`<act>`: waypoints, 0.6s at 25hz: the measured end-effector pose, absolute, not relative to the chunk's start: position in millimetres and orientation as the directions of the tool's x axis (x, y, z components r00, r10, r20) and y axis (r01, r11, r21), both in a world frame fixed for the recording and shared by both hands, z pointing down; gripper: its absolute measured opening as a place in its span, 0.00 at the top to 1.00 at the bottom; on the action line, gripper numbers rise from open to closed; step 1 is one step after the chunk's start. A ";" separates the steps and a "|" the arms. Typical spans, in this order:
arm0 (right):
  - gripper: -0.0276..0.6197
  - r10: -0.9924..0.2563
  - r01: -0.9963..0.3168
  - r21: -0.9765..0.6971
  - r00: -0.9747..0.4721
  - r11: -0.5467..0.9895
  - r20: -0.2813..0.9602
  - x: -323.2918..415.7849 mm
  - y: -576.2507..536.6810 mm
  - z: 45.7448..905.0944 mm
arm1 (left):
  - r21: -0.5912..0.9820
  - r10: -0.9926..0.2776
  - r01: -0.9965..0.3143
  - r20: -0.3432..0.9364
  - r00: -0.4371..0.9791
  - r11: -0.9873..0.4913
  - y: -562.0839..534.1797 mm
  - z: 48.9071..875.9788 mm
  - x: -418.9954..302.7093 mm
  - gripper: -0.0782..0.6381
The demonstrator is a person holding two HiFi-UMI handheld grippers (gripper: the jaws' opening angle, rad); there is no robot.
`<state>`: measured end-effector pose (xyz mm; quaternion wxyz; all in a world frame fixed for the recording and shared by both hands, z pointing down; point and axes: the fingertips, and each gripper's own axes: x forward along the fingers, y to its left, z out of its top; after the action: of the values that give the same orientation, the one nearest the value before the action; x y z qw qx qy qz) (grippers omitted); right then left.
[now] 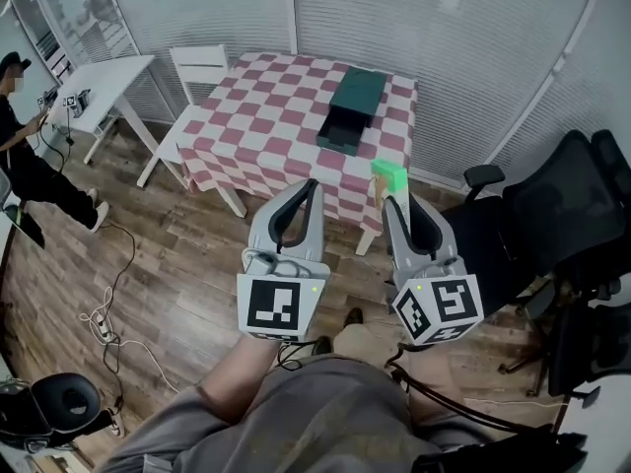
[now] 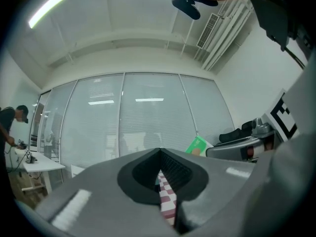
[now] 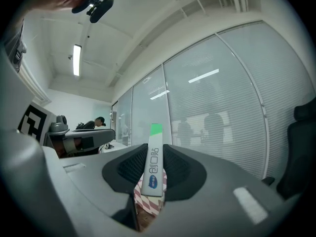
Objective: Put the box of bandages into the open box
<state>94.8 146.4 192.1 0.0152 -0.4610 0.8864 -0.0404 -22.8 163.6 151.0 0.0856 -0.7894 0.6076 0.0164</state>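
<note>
Pink-and-white checked, cloth-covered table (image 1: 266, 126), a dark green open box (image 1: 352, 106) on its right half.

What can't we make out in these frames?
- Open box: head view, inside too dark and small to read.
- Box of bandages: head view, right tongs cover its lower part; print too small.
- Table: left gripper view, shut left tongs hide all but a sliver.

floor (image 1: 197, 254) to table (image 1: 266, 106): free | above open box (image 1: 352, 111): free | right: office chair (image 1: 562, 215)
</note>
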 end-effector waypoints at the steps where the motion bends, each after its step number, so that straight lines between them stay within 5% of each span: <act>1: 0.77 -0.820 -0.818 -0.092 -0.572 0.568 0.017 95.0 139.5 196.6 | -0.116 -0.958 -0.962 -0.118 0.262 -0.249 156.2 156.8 -22.9 0.89; 15: 0.77 -0.815 -0.809 -0.181 -0.576 0.559 0.060 93.2 -39.7 233.5 | -0.149 -0.963 -0.956 -0.061 0.262 -0.251 -16.2 179.6 -20.7 0.89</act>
<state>93.2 -39.7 233.5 0.0155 -0.4601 0.8827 -0.0946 -20.7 -16.2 179.6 0.0777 -0.7907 0.6069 -0.0212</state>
